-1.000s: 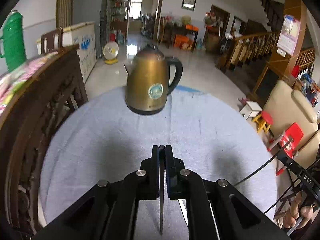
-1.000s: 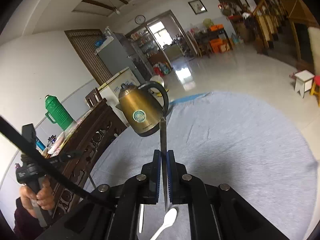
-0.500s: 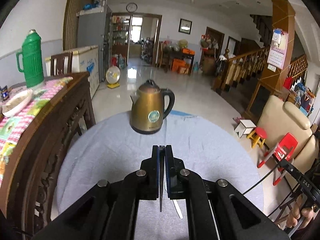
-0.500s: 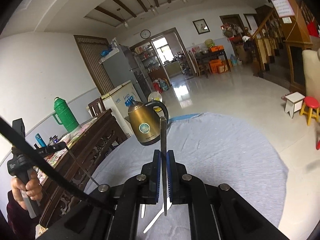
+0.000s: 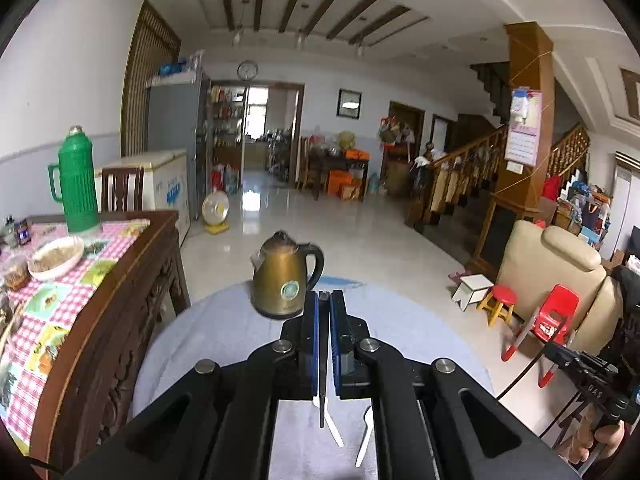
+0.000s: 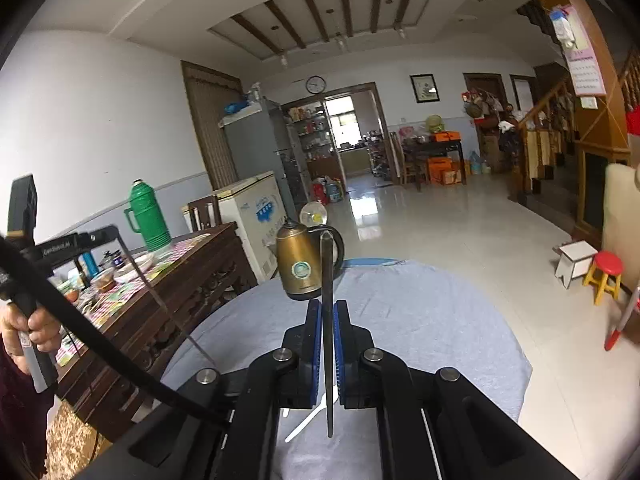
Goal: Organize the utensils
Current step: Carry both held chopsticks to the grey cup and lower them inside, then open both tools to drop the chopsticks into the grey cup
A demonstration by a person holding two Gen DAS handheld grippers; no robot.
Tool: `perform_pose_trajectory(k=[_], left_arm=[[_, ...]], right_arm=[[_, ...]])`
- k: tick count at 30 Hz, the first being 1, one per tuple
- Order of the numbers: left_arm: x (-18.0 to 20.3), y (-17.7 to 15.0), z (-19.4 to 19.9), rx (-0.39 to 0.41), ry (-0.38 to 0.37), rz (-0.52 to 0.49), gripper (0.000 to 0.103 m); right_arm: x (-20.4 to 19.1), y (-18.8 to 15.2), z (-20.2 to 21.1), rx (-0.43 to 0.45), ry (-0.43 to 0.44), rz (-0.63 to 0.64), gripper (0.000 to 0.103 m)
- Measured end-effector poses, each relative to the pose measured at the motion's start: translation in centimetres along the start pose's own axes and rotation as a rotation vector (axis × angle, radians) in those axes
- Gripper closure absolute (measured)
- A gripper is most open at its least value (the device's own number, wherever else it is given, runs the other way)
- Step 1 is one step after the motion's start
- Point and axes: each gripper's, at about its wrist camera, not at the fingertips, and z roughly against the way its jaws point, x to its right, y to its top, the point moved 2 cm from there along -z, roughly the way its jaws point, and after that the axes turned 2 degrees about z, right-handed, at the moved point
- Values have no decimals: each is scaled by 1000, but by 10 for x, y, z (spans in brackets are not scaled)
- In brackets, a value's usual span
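My left gripper [image 5: 324, 300] is shut on a thin metal utensil [image 5: 321, 408], seen edge-on, held high above the round table with the grey cloth [image 5: 224, 340]. My right gripper [image 6: 328, 308] is shut on a flat metal utensil [image 6: 327, 280] that stands up past the fingertips. In the right wrist view the left gripper's utensil [image 6: 160, 300] hangs as a thin metal strip at the left. White plastic spoons [image 5: 362, 440] lie on the cloth below the left gripper; one also shows under the right gripper [image 6: 304, 420].
A brass-coloured kettle [image 5: 284, 280] stands at the far edge of the table; it also shows in the right wrist view [image 6: 302, 264]. A dark wooden sideboard [image 5: 120, 312] with a checked cloth, bowls and a green thermos [image 5: 78, 184] stands at the left. Small stools [image 5: 496, 304] stand at the right.
Both grippers have risen well above the table, still shut on their utensils. The kettle and cloth look smaller and farther below.
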Motion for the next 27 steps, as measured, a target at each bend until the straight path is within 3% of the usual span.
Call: perform_pose_trajectory(k=[7,13,27], left_arm=[[17,3,41,55,-65,-27,98],[36,-10,59,48,-115,-65,98],[42,-66,37,-93,-145,-76,98]], right_arm=[[-39,2,23,11,45,72,97],[-68,-2,28,-2,107,102,97],[-103,-41,1,-98,201,104,96]])
